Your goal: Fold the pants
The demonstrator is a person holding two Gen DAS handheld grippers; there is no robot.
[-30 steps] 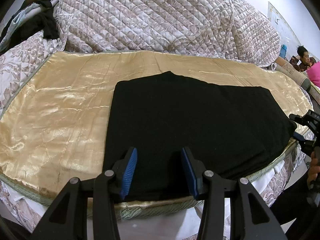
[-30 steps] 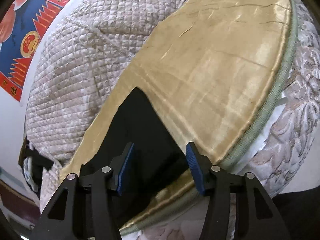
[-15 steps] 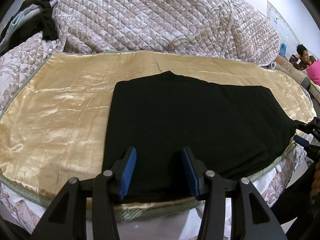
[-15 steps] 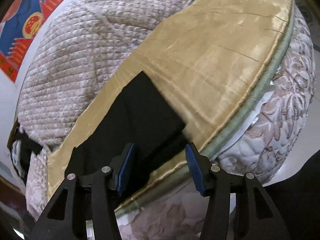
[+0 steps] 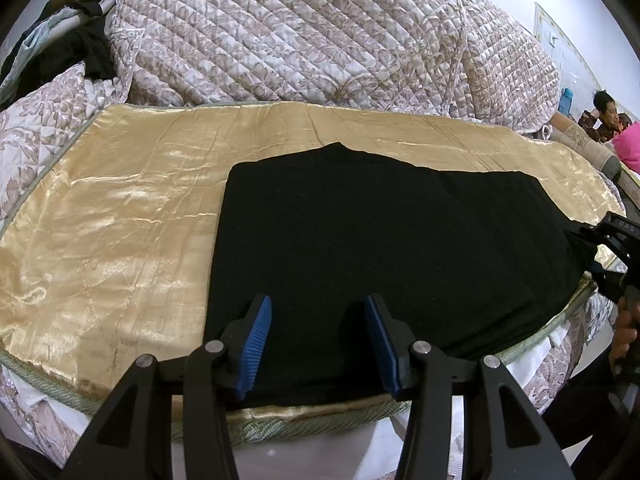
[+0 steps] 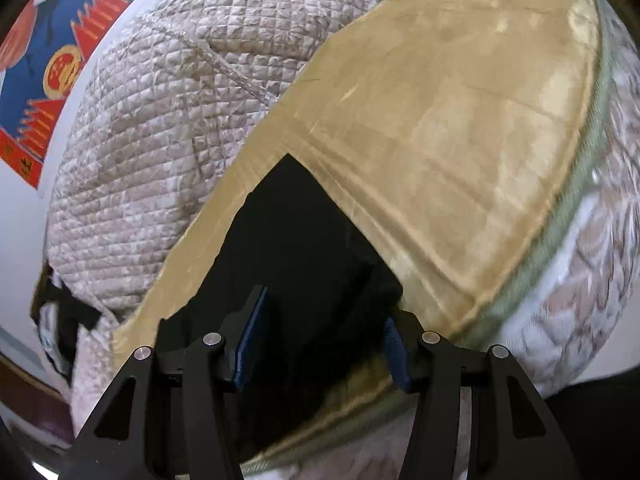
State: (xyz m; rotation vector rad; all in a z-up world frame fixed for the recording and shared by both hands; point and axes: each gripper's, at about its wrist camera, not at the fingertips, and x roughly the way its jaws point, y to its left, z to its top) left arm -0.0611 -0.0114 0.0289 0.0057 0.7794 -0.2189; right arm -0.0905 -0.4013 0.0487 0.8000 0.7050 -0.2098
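Observation:
Black pants (image 5: 380,240) lie flat, folded lengthwise, on a gold satin mat (image 5: 104,232). My left gripper (image 5: 318,344) is open over the pants' near edge at the waist end, with nothing between the blue pads. My right gripper (image 6: 320,344) is open at the pants' (image 6: 296,248) leg end, its fingers either side of the cloth corner. The right gripper also shows in the left wrist view (image 5: 600,252) at the pants' right end.
The mat's green corded edge (image 5: 280,424) runs just below the left gripper. A quilted floral bedspread (image 5: 304,36) is heaped behind the mat. Dark clothes (image 5: 76,52) lie at the back left. A person (image 5: 606,114) sits far right. A red-blue poster (image 6: 48,64) hangs on the wall.
My right gripper has moved in toward the leg end of the pants, so the cloth corner now sits between its fingers. The left gripper has barely moved.

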